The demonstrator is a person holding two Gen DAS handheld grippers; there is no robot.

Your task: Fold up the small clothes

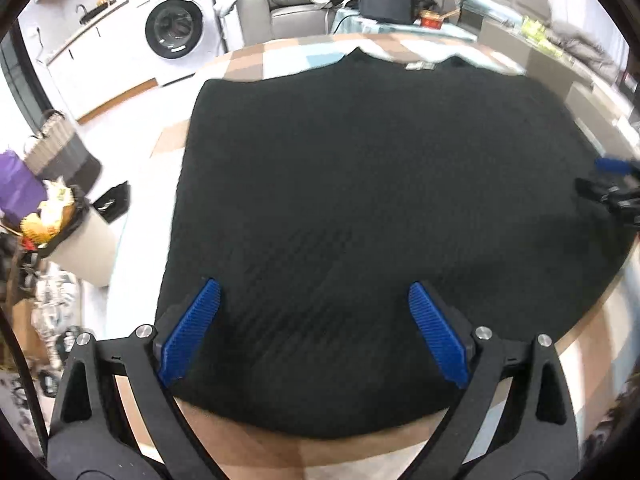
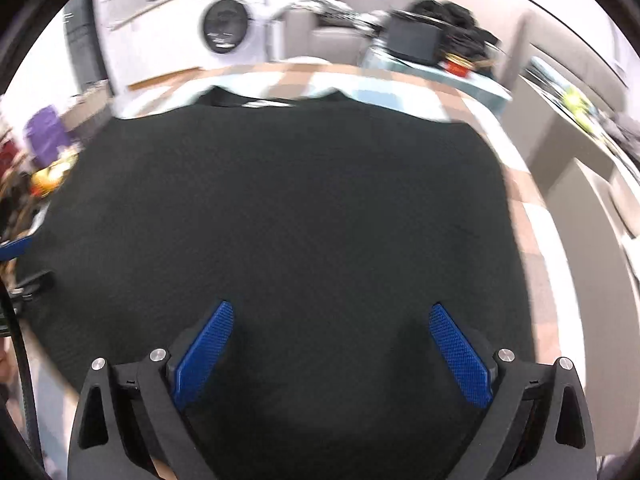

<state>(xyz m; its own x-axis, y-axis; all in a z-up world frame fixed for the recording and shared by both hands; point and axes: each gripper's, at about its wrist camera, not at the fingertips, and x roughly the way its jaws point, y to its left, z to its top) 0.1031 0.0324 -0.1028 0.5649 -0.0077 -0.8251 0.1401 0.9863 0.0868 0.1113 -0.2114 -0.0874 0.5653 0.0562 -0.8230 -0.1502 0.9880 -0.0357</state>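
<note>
We saw the shirt [image 1: 372, 216] lying flat, collar toward the table's [image 1: 248, 64] far edge (both grippers [image 1: 314, 330] [image 2: 332, 350] spread, empty).

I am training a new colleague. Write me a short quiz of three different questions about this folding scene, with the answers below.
1. True or false: the left claw is closed on the black ribbed knit garment.
2. Multiple choice: the garment lies on (A) a bare wooden floor, (B) the checked brown, white and pale blue tablecloth, (C) a sofa.
3. Fill in: behind the table, at the far left, stands a white front-loading ______.

Key
1. False: both blue pads stand wide apart above the fabric; the right claw is open too.
2. B.
3. Washing machine.
</note>
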